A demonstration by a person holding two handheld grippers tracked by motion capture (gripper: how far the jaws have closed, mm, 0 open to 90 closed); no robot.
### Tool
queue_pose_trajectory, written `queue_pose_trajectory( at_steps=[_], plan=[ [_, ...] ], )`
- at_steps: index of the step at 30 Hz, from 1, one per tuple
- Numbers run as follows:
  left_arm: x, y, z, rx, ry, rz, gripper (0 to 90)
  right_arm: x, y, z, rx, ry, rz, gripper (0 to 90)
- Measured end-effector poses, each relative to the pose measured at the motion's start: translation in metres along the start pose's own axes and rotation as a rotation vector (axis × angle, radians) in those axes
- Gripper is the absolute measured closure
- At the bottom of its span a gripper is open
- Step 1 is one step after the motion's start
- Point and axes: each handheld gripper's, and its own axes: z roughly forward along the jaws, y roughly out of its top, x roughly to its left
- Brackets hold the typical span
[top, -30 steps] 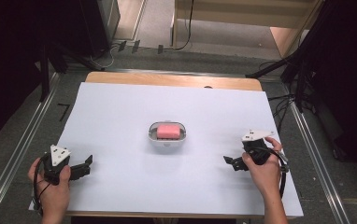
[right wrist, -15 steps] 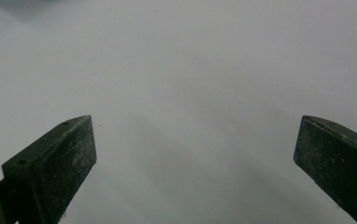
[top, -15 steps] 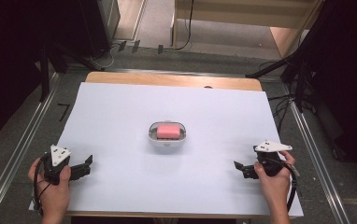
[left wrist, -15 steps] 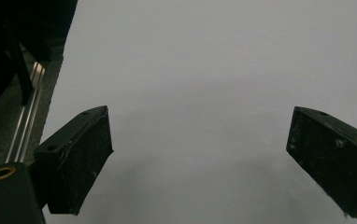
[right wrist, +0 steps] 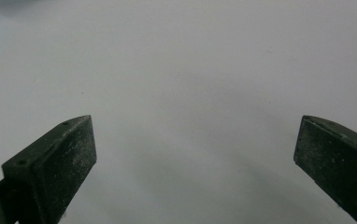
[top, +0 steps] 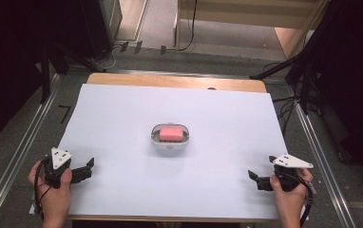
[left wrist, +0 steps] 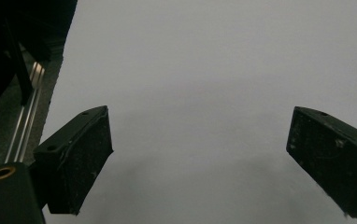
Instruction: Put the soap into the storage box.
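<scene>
The pink soap bar [top: 171, 133] lies flat inside a small white oval dish [top: 155, 140] with a raised rim. The dish sits near the centre of the white table sheet [top: 122, 114], which covers a wooden table [top: 170, 81] whose far edge shows as a bare strip.

The left gripper [top: 85, 170] rests near the front left corner of the sheet, held in the person's left hand [top: 53, 190], well apart from the dish. In the left gripper view its two black jaws stand wide apart, released, with bare sheet between them; the sheet's edge and a metal rail [left wrist: 27, 116] show at the upper left.

The right gripper [top: 257, 179] rests near the front right corner, held in the right hand [top: 289, 192], also well apart from the dish. In the right gripper view its jaws stand spread wide, released, over bare sheet. A grey three-cornered plate tops each gripper in the high view. Both grippers point inward, toward the middle of the sheet.
</scene>
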Motion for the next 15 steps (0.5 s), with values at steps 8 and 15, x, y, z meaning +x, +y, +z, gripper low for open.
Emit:
queue_pose_trajectory(
  at_steps=[8, 15],
  plan=[
    [0.000, 0.000, 0.000, -0.001, -0.001, -0.003, 7.3, -0.006, -0.015, -0.014, -0.009, -0.028, 0.025, 0.0],
    [0.001, 0.000, 0.000, -0.002, -0.004, -0.006, 7.4, -0.013, -0.027, -0.028, -0.031, -0.054, 0.048, 0.0]
  ],
)
